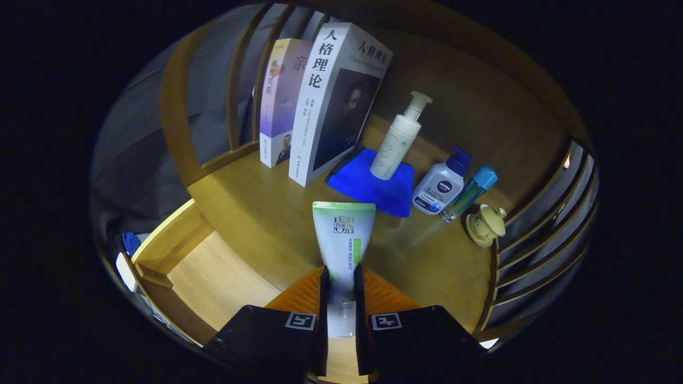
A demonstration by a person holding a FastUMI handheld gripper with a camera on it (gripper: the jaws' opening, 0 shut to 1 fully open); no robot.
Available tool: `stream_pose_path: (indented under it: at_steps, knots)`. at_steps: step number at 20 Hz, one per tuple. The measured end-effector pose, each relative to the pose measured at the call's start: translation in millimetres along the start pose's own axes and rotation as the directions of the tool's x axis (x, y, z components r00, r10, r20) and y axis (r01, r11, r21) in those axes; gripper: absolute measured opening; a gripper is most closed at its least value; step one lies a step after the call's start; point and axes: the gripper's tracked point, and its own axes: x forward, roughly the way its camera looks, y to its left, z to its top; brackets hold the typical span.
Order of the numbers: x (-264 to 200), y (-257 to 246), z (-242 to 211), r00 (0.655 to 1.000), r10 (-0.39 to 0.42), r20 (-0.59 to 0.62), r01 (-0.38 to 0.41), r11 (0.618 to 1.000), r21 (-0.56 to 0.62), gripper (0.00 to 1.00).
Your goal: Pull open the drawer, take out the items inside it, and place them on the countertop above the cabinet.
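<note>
My gripper [341, 282] is shut on a white and green tube [343, 240], which sticks out forward between the two fingers [323, 298]. The tube's flat crimped end hangs above the wooden countertop [256, 213]. Below and left of the fingers lies the open drawer [213, 282], its pale wooden bottom bare where I can see it. On the countertop beyond the tube lies a blue cloth [373, 186] with a white pump bottle [397, 144] standing on it.
Two upright books [320, 106] stand at the back left of the countertop. A white bottle with a blue pump [442, 184], a slim blue-capped bottle [469, 194] and a small lidded ceramic jar [485, 224] sit at the right. Wooden slatted rails [533, 250] border both sides.
</note>
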Motion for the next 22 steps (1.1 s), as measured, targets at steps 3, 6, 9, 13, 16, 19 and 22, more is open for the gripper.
stream_pose_path:
  at_steps: [3, 6, 9, 13, 16, 19, 22]
  knots:
    - [12, -2, 9, 0.999, -0.018, 0.047, 0.016, 0.999, 0.046, 0.28]
    - [15, -9, 20, 0.988, -0.06, 0.142, 0.041, 0.991, 0.131, 0.36]
    - [-1, -19, 30, 0.957, -0.139, 0.256, 0.084, 0.973, 0.216, 0.82]
    - [-46, -21, 19, 0.904, -0.23, 0.361, 0.125, 0.948, 0.292, 0.98]
    - [-73, -10, -1, 0.877, -0.248, 0.41, 0.139, 0.95, 0.278, 0.98]
    - [-100, 11, -24, 0.854, -0.249, 0.457, 0.129, 0.952, 0.279, 0.98]
    - [-125, 30, -49, 0.819, -0.264, 0.509, 0.115, 0.945, 0.305, 0.97]
